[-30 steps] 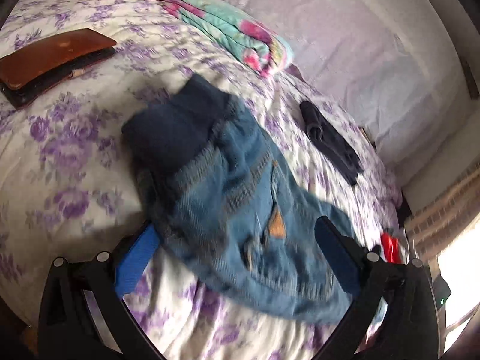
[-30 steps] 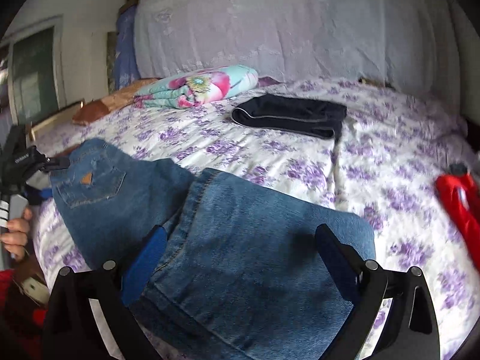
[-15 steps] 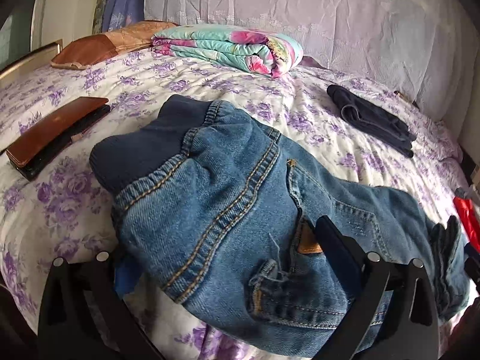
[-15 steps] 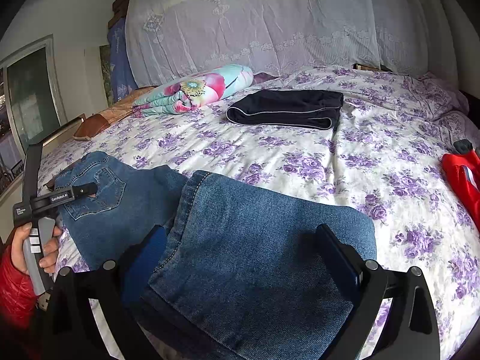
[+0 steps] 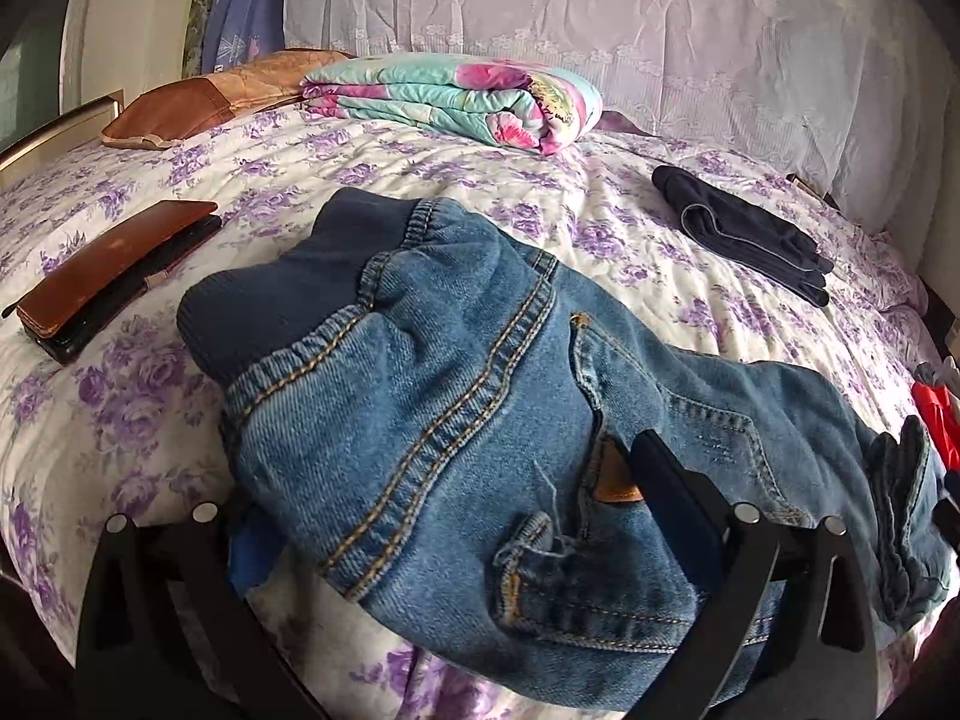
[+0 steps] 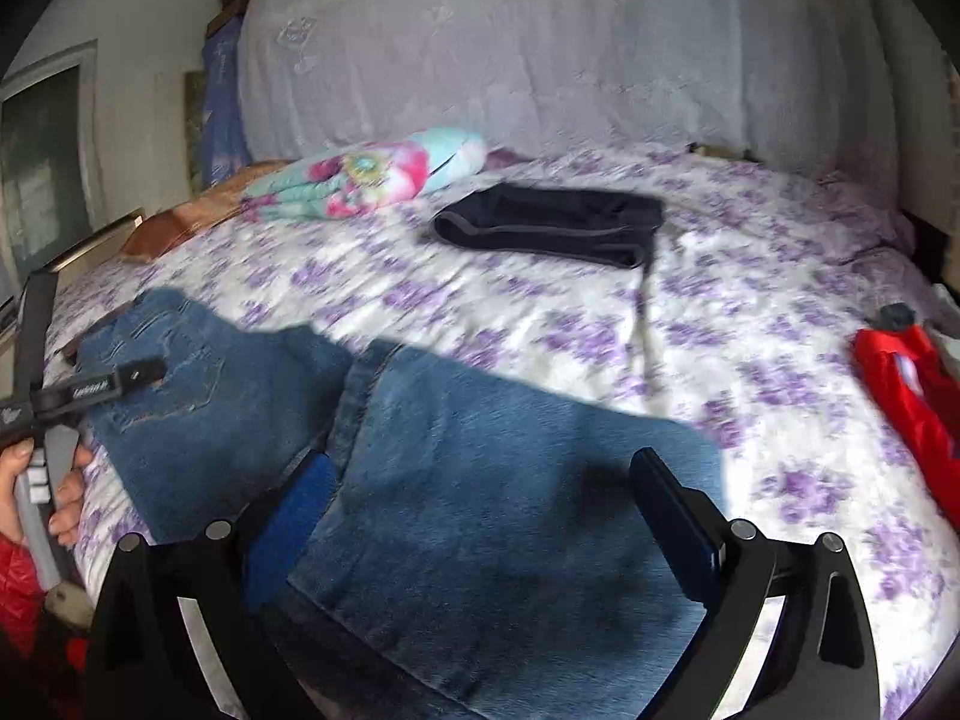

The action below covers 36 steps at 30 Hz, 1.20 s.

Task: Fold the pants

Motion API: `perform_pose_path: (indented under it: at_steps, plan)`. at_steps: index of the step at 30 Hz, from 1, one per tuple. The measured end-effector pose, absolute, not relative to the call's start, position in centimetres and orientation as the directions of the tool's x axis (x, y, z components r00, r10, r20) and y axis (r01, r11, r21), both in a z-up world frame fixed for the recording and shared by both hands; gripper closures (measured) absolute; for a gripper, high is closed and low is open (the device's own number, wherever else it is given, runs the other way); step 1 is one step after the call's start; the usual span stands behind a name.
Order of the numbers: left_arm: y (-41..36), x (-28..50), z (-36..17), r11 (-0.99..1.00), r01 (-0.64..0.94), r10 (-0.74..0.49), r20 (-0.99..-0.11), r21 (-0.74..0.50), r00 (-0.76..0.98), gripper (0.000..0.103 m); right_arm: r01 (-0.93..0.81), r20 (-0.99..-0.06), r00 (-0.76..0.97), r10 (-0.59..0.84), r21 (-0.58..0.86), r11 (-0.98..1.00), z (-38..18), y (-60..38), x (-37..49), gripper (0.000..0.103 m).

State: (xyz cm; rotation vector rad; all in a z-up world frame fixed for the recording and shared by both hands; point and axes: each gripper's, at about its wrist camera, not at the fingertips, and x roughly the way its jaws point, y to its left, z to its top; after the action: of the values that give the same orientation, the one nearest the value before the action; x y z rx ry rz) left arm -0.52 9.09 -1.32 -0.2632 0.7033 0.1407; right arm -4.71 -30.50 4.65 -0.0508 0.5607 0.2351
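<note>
So we've got the jeans (image 5: 456, 420) on the bed (image 5: 150, 384), waist between our left tool's (image 5: 444, 516) spread fingers, legs between our right tool's (image 6: 486, 510), both released.

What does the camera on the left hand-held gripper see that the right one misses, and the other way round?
Only the left view shows the brown case and the jeans' dark elastic waistband. Only the right view shows a person's hand holding the left hand-held gripper. Both show the jeans, folded dark garment, floral blanket, brown pillow, red item and purple-flowered bedspread.
</note>
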Motion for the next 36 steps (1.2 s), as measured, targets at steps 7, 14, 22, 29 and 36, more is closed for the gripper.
perform_pose_path:
  at_steps: [7, 14, 22, 29, 36]
  plan:
    - [9.1, -0.5, -1.3, 0.957, -0.217, 0.04, -0.654, -0.192, 0.755, 0.004, -0.089, -0.492, 0.87, 0.008, -0.141, 0.986, 6.5, -31.3, -3.6, 0.004]
    - [9.1, -0.5, -1.4, 0.957, -0.216, 0.039, -0.654, -0.192, 0.755, 0.004, -0.102, -0.592, 0.802, -0.084, -0.273, 0.957, 3.4, -30.3, -1.4, 0.004]
    - [9.0, -0.6, -1.4, 0.957, -0.217, 0.041, -0.654, -0.191, 0.756, 0.004, -0.134, -0.484, 0.875, -0.005, -0.253, 0.958, 4.9, -30.2, -5.6, 0.003]
    - [9.0, -0.6, -1.5, 0.957, -0.216, 0.04, -0.653, -0.193, 0.757, 0.004, -0.163, -0.546, 0.834, -0.072, -0.37, 0.915, 3.0, -28.4, -5.2, 0.004]
    - [9.0, -0.5, -1.5, 0.957, -0.217, 0.041, -0.653, -0.192, 0.756, 0.004, -0.118, -0.419, 0.906, -0.051, -0.367, 0.923, 5.1, -29.2, -7.3, 0.004]
